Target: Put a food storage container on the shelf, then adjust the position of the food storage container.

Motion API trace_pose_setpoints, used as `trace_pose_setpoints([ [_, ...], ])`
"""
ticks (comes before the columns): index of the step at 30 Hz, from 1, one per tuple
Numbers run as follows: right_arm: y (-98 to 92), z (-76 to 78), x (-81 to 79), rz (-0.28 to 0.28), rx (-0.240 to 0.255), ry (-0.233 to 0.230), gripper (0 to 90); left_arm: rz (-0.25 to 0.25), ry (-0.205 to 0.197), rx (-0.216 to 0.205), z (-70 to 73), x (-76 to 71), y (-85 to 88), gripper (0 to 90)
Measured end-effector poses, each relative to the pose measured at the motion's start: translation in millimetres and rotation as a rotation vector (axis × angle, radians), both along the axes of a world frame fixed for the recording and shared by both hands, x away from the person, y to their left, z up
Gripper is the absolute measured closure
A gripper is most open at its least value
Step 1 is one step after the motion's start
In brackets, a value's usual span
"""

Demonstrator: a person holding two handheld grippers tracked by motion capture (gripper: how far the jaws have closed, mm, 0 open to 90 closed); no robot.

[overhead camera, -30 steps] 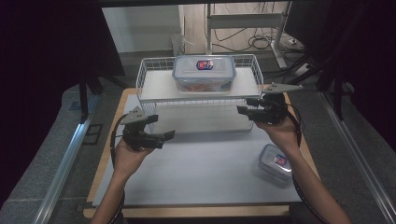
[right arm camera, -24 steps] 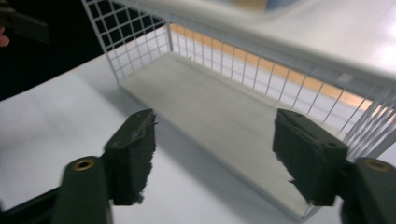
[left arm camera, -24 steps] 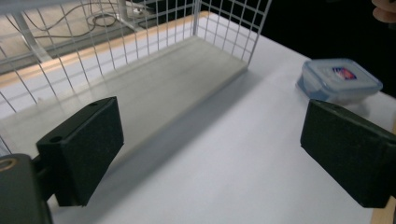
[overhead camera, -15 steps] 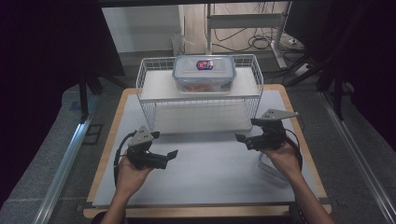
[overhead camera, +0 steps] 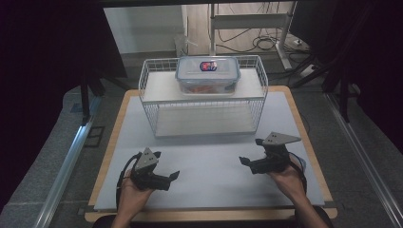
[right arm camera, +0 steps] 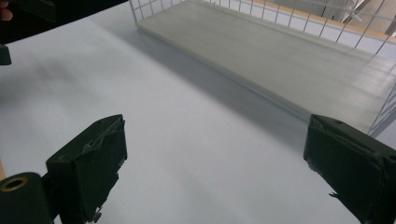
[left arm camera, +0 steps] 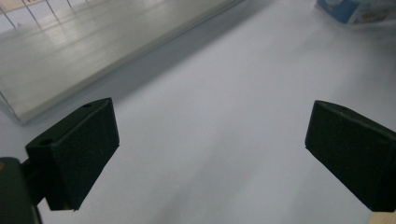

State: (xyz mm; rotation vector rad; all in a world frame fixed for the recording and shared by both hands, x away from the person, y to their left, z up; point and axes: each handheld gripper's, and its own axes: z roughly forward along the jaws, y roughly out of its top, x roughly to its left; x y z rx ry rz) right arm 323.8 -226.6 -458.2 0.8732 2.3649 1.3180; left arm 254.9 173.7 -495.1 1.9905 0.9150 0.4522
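The high view is looking down and toward twelve o'clock over the table [overhead camera: 209,190], while both gripper views are skimming it closely, sharing the wire rack's [overhead camera: 203,102] lower shelf [left arm camera: 93,42] [right arm camera: 280,51].

Right gripper [right arm camera: 212,168] jaws stand wide apart over the pale worktop [right arm camera: 177,140], white wire rack [right arm camera: 289,51] beyond.

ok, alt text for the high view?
Two hand-held grippers, left and right, hover open over a white mat. Behind them, a white wire rack carries a clear lidded container on top.
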Motion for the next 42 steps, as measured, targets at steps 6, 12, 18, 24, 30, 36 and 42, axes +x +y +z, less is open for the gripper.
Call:
trace_pose_setpoints([
  [6, -1.3, -11.8, -12.7, 0.003, -0.035, 0.007, 6.0, 0.007, 0.000, 0.074, -11.5, -12.1, 1.0, 2.5],
  [12, -1.1, -21.8, -17.0, 0.001, -0.103, -0.005, 6.0, 0.021, -0.001, 0.049, -14.0, -12.5, 4.9, 2.4],
  [18, 0.2, -23.0, -16.6, 0.008, -0.111, 0.002, 5.8, 0.017, -0.005, 0.048, -14.5, -12.9, 3.8, 2.5],
  [24, -4.8, -19.5, -15.6, -0.005, -0.094, 0.003, 4.1, 0.018, -0.006, 0.047, -14.4, -13.2, 4.3, 2.4],
  [30, -10.4, -17.4, -14.0, -0.031, -0.107, 0.031, 0.0, 0.024, -0.014, 0.058, -12.5, -14.0, 5.5, 2.3],
  [36, -16.1, -15.1, -13.3, -0.077, -0.124, 0.038, 7.3, 0.031, -0.017, 0.052, -11.4, -14.2, 7.8, 2.2],
  [42, -27.3, -5.8, -15.6, -0.126, -0.112, 0.032, 48.8, 0.032, -0.017, 0.055, -11.1, -14.4, 7.6, 2.2],
])
